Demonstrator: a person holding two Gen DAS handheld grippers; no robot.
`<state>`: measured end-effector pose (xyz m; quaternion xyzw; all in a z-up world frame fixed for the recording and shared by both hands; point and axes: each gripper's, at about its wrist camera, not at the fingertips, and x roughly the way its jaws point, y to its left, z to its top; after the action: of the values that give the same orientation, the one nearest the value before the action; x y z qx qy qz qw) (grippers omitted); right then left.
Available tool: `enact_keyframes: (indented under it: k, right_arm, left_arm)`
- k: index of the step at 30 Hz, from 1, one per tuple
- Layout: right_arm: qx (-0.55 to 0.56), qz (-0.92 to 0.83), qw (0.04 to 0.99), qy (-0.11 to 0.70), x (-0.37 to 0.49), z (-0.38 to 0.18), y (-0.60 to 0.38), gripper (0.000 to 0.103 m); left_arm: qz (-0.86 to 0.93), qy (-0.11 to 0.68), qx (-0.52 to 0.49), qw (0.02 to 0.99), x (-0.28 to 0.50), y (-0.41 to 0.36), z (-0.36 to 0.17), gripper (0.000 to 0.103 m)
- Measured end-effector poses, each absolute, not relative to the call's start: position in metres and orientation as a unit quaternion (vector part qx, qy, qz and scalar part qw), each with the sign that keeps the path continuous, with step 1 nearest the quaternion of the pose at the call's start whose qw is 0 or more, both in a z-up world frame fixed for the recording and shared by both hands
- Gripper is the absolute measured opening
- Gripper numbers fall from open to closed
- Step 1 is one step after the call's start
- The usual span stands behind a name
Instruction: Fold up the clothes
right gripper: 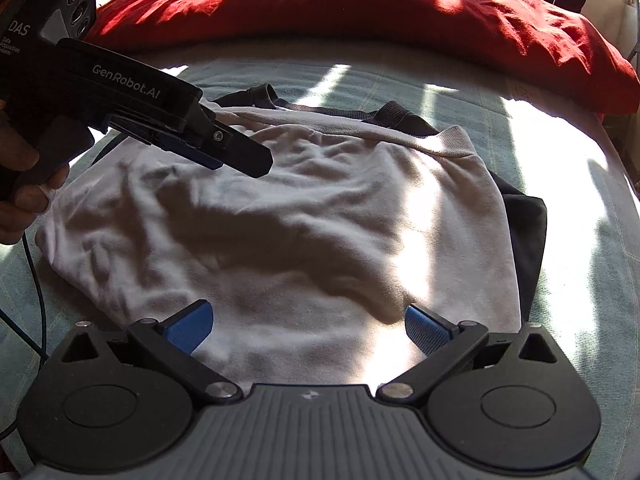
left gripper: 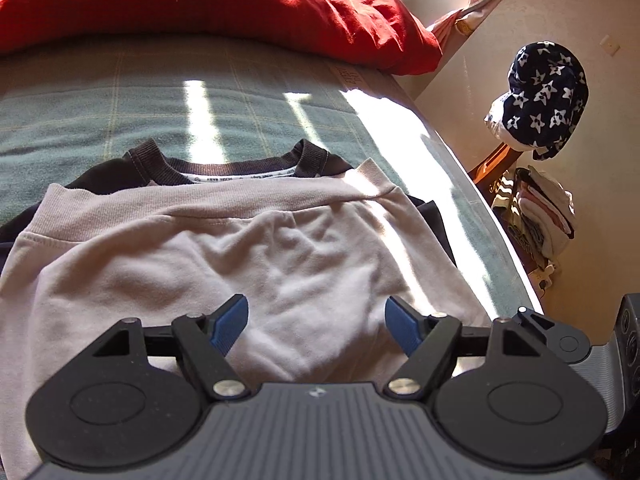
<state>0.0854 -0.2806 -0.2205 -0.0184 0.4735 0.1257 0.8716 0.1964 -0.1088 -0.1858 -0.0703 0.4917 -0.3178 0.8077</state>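
Observation:
A pale folded garment lies on a black sweatshirt, whose ribbed collar and right edge stick out from under it. Both rest on a green checked bedspread. My left gripper hovers open over the near part of the pale garment with nothing between its blue pads. In the right wrist view, the same pale garment fills the middle, with the black sweatshirt showing along its right side. My right gripper is open above the garment's near edge. The left gripper reaches in from the upper left above the cloth.
A red pillow lies across the far end of the bed. Right of the bed edge stands a chair with a star-patterned cloth and a stack of folded clothes. A person's hand holds the left gripper; a cable trails below.

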Motion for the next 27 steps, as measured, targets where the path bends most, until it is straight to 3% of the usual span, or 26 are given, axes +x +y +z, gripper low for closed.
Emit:
enact_keyframes:
  k: [10, 19, 27]
  right_arm:
    - [-0.045, 0.069, 0.903, 0.422, 0.121, -0.211, -0.318, 0.103]
    - [0.063, 0.092, 0.878, 0.465, 0.189, -0.261, -0.383, 0.103]
    - [0.093, 0.119, 0.878, 0.453, 0.227, -0.260, -0.393, 0.103]
  left_arm:
    - [-0.278, 0.485, -0.030, 0.829, 0.183, -0.084, -0.175, 0.076]
    - [-0.290, 0.460, -0.036, 0.838, 0.197, -0.108, -0.164, 0.076]
    - [-0.264, 0.480, -0.062, 0.834, 0.207, -0.100, -0.174, 0.076]
